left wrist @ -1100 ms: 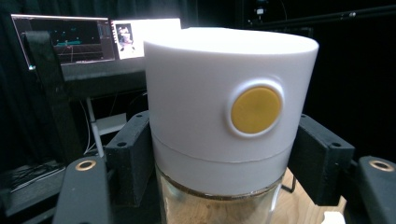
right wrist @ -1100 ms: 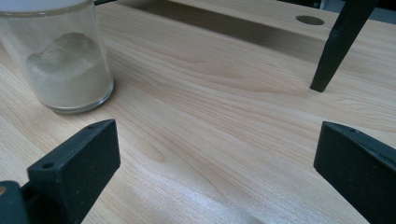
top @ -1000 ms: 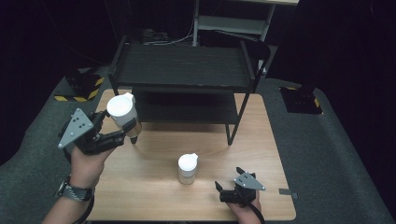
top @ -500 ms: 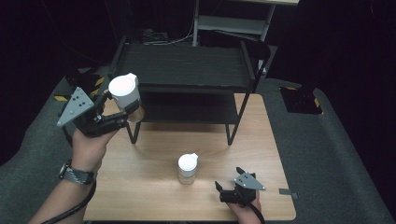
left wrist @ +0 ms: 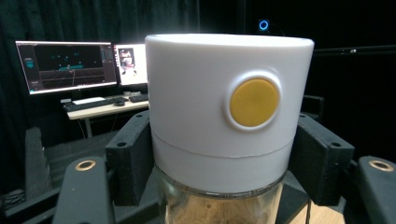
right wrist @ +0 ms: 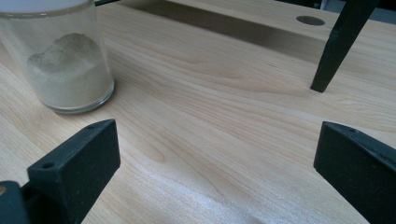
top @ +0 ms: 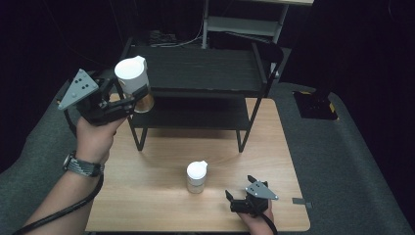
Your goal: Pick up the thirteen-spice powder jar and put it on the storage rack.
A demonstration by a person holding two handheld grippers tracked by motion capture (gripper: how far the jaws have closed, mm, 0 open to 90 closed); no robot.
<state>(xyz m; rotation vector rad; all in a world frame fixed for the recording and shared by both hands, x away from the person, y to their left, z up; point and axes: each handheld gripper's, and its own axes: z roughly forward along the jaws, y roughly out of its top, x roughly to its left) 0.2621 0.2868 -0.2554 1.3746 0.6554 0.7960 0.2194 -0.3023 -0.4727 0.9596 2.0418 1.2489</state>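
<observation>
My left gripper (top: 128, 98) is shut on a glass spice jar (top: 134, 81) with a white cap, held up in the air at the left end of the black two-tier shelf (top: 195, 73). In the left gripper view the jar's white cap (left wrist: 224, 112) with a yellow button sits between both jaws, brown powder below it. A second jar (top: 196, 176) with a white lid and pale powder stands on the wooden table (top: 147, 196). My right gripper (top: 237, 201) rests open on the table to its right. In the right gripper view that jar (right wrist: 65, 60) is at upper left.
The shelf's black legs (top: 241, 142) stand on the table; one leg (right wrist: 336, 46) is ahead of the right gripper. Behind the table is a grey metal rack (top: 244, 19). Monitors on a desk (left wrist: 70, 65) glow in the dark room.
My left gripper has lifted the jar up and away from the table, up to the level of the shelf's top. The right gripper and the second jar have stayed still.
</observation>
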